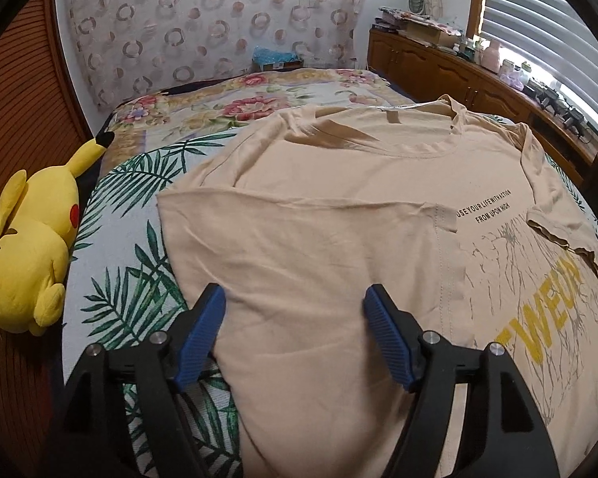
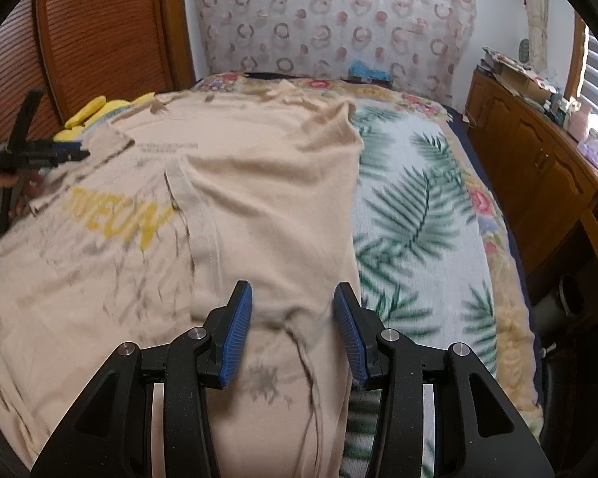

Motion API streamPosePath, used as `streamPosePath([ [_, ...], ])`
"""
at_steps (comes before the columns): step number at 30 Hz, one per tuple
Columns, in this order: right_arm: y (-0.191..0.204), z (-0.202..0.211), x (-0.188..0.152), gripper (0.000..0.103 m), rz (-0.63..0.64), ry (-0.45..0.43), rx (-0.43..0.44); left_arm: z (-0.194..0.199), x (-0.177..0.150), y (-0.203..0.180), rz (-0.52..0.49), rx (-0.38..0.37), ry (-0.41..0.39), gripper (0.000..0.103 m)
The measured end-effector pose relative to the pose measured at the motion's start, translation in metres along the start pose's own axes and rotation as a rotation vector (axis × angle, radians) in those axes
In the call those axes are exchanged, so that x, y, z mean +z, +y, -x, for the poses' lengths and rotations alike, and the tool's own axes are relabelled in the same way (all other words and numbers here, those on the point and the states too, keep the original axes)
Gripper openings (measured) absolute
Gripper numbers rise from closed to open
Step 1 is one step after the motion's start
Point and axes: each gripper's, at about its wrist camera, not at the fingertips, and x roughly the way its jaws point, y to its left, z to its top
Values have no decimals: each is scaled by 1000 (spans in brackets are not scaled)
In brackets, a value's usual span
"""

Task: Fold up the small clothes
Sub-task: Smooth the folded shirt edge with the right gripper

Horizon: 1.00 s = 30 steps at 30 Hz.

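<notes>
A beige T-shirt (image 1: 319,207) lies spread on the bed (image 1: 131,279), over a blanket printed with green palm leaves and flowers. Both side panels are folded inward over the front — the fold on one side reaches a seam beside the black lettering and the yellow print, which remains partly exposed. The collar points toward the far end of the bed, where a patterned curtain (image 1: 203,28) hangs. The left tongs (image 1: 293,300) stand wide apart above the folded panel near the shirt's lower edge; no cloth is caught between the blue pads (image 1: 386,338). The right tongs (image 2: 293,298) are parted to a lesser width over the opposite folded panel, close to its edge beside the blanket; this view is blurred, and the pads appear clear of the fabric. A yellow plush toy (image 1: 32,247) lies against the wooden panel at the bed's edge, just beside the shirt's side. A wooden cabinet (image 1: 478,79) — its top crowded with small items — runs along the wall under a slatted window.
</notes>
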Motion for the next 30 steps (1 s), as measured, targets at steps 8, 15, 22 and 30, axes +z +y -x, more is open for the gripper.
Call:
streamPosePath([
  [8, -6, -24, 60, 62, 58, -12, 8, -1, 1, 1, -1, 4, 0, 73],
  [15, -36, -79, 91, 62, 15, 40, -14, -1, 1, 1, 0, 2, 1, 74],
  [22, -47, -113, 118, 62, 6, 60, 6, -1, 2, 2, 2, 1, 2, 75],
  [30, -50, -123, 123, 66, 12, 47, 16, -2, 2, 6, 18, 28, 1, 76],
])
